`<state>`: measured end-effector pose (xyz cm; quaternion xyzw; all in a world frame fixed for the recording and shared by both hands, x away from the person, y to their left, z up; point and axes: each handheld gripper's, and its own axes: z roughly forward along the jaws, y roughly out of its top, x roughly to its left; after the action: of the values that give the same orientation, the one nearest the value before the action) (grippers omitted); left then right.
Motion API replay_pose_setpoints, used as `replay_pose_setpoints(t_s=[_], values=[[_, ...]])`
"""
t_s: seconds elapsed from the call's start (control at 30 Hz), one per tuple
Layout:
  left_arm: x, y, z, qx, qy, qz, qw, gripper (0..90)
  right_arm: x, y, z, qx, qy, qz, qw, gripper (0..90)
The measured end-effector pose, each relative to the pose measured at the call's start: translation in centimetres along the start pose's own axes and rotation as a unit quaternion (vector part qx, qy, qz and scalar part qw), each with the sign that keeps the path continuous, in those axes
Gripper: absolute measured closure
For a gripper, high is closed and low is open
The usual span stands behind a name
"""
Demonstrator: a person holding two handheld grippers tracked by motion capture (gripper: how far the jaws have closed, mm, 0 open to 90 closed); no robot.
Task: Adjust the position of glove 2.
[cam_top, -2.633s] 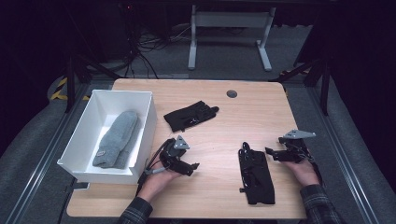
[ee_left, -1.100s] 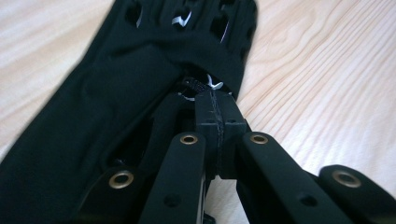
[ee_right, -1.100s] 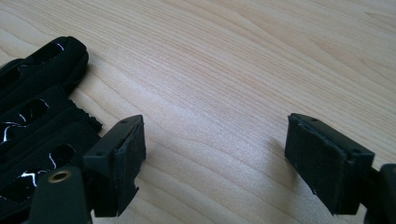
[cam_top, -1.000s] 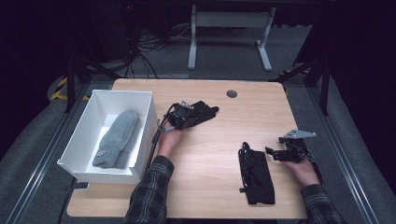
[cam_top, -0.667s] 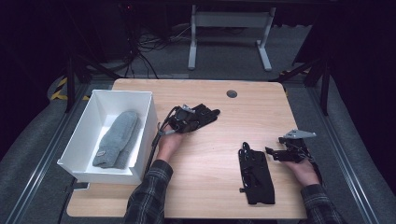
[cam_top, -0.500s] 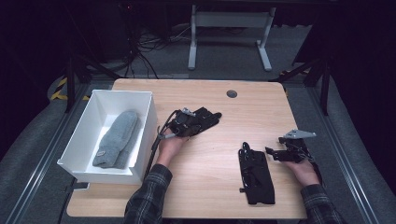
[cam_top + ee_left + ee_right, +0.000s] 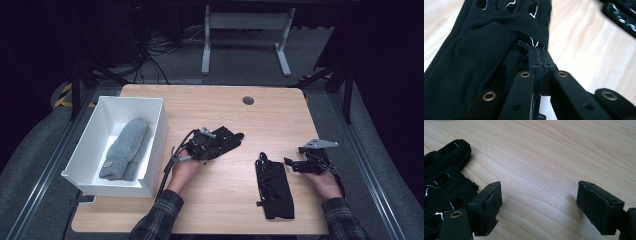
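Near bottom of high view: second black glove (image 7: 274, 182) lay flat at lower right of centre, same spot as in all earlier frames. Right gripper (image 7: 295, 165) sat just right of it at the right edge of the table (image 7: 280, 115), unmoved over the whole sequence. Right gripper view: jaws stood wide apart over bare wood, nothing between them, glove (image 7: 441, 187) against the left jaw at lower left of frame.

Mid frame: left gripper (image 7: 212, 145) was at centre, jaws pressed together on the cuff edge of the first black glove (image 7: 225, 140); left gripper view showed the pads (image 7: 539, 63) meeting with fabric (image 7: 481, 50) pinched between. 2.6 s ago this gripper was low, beside the bin, and the glove lay farther up the table, free. By 1.0 s ago the gripper had reached it. Since 0.5 s ago glove and gripper shifted slightly down and right.

Left, farther back: white bin (image 7: 157, 130) with grey mitten (image 7: 125, 150) inside, unchanged.
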<state>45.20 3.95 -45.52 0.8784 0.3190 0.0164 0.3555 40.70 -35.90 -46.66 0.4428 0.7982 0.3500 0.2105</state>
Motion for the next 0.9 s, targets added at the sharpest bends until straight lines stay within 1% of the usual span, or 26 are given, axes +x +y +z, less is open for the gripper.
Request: replay_pose_setpoints(t_s=[0.03, 0.07, 0.1, 0.3, 0.4, 0.43, 0.47, 0.5, 0.53, 0.57, 0.63, 0.67, 0.7, 0.73, 0.77, 0.8, 0.87, 0.9], values=[[-0.6, -0.2, 0.0, 0.002, -0.006, 0.001, 1.0000, 90.0, 0.0, 0.0, 0.0, 0.000, 0.000, 0.000, 1.0000, 21.0], [-0.9, -0.3, 0.0, 0.002, -0.012, 0.003, 0.9999, 90.0, 0.0, 0.0, 0.0, 0.000, 0.000, 0.000, 1.0000, 21.0], [-0.9, -0.3, 0.0, 0.002, -0.012, 0.003, 0.9999, 90.0, 0.0, 0.0, 0.0, 0.000, 0.000, 0.000, 1.0000, 21.0], [-2.7, -0.9, 0.0, 0.008, -0.027, 0.009, 0.9996, 90.0, 0.0, 0.0, 0.0, 0.000, 0.000, 0.000, 1.0000, 21.0], [-3.8, -1.4, -0.2, 0.016, -0.033, 0.016, 0.9992, 90.0, 0.0, 0.0, 0.0, 0.000, 0.000, 0.000, 1.0000, 21.0], [-3.8, -1.4, -0.2, 0.016, -0.033, 0.016, 0.9992, 90.0, 0.0, 0.0, 0.0, 0.000, 0.000, 0.000, 1.0000, 21.0], [-4.4, -1.7, -0.4, 0.017, -0.036, 0.016, 0.9991, 90.0, 0.0, 0.0, 0.0, 0.000, 0.000, 0.000, 1.0000, 21.0], [-4.4, -1.7, -0.4, 0.017, -0.036, 0.016, 0.9991, 90.0, 0.0, 0.0, 0.0, 0.000, 0.000, 0.000, 1.0000, 21.0], [-5.0, -2.0, -0.5, 0.020, -0.042, 0.021, 0.9987, 90.0, 0.0, 0.0, 0.0, 0.000, 0.000, 0.000, 1.0000, 21.0], [-5.0, -2.0, -0.5, 0.020, -0.042, 0.021, 0.9987, 90.0, 0.0, 0.0, 0.0, 0.000, 0.000, 0.000, 1.0000, 21.0], [-6.0, -2.4, -0.5, 0.020, -0.052, 0.021, 0.9982, 90.0, 0.0, 0.0, 0.0, 0.000, 0.000, 0.000, 1.0000, 21.0], [-6.3, -2.5, -0.4, 0.022, -0.059, 0.021, 0.9978, 90.0, 0.0, 0.0, 0.0, 0.000, -0.001, 0.000, 1.0000, 21.0], [-6.3, -2.5, -0.4, 0.022, -0.059, 0.021, 0.9978, 90.0, 0.0, 0.0, 0.0, 0.000, -0.001, 0.000, 1.0000, 21.0], [-6.9, -2.6, -0.3, 0.021, -0.065, 0.022, 0.9974, 90.0, 0.0, 0.0, 0.0, 0.000, 0.000, 0.000, 1.0000, 21.0], [-6.9, -2.6, -0.3, 0.021, -0.065, 0.022, 0.9974, 90.0, 0.0, 0.0, 0.0, 0.000, 0.000, 0.000, 1.0000, 21.0], [-7.2, -2.7, -0.3, 0.018, -0.061, 0.025, 0.9977, 90.0, 0.0, 0.0, 0.0, 0.000, 0.000, 0.000, 1.0000, 21.0], [-7.4, -2.6, -0.4, 0.011, -0.066, 0.029, 0.9973, 90.0, 0.0, 0.0, 0.0, 0.000, 0.000, 0.000, 1.0000, 20.9], [-7.3, -2.5, -0.6, 0.011, -0.065, 0.031, 0.9974, 90.0, 0.0, 0.0, 0.0, 0.000, 0.000, 0.000, 1.0000, 20.9]])
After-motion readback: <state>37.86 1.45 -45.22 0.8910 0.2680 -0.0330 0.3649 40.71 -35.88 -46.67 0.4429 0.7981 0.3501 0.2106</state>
